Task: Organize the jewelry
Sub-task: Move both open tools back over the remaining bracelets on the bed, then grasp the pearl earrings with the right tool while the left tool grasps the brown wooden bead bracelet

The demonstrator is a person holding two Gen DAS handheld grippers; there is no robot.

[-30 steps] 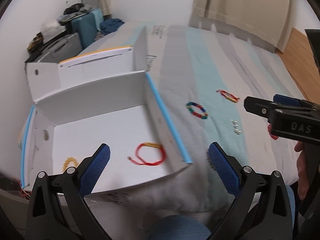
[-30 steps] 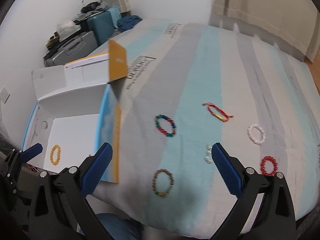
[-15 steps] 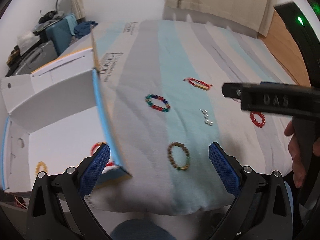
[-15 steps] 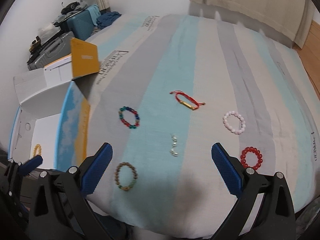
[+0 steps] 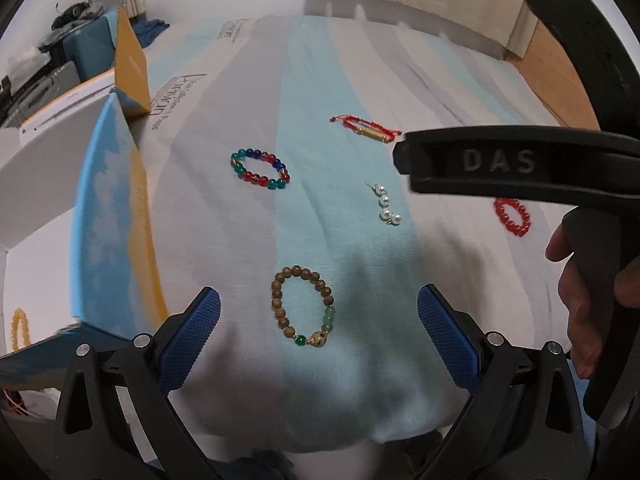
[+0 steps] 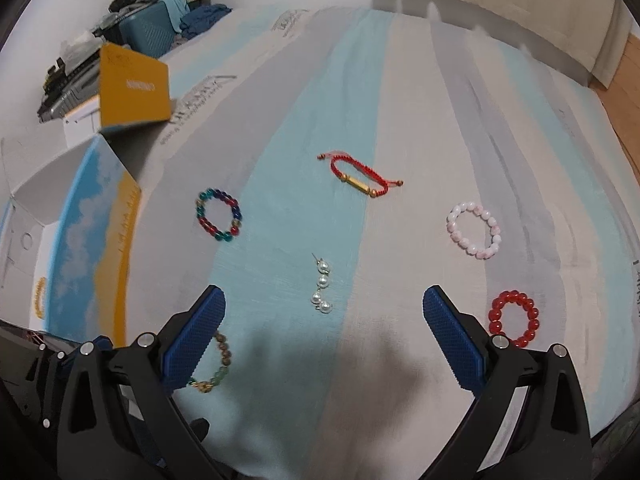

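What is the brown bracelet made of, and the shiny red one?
The brown bracelet looks like wooden beads: dull and grainy, with a few smooth green ones that could be stone or glass. The red bracelet looks like glass or clear plastic: its beads are see-through and glossy. I cannot tell which.

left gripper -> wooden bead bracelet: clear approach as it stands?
Probably yes. The left gripper is open, its blue pads either side of the wooden bead bracelet, which lies flat on the bedsheet with nothing over it. The box sits off to the left.
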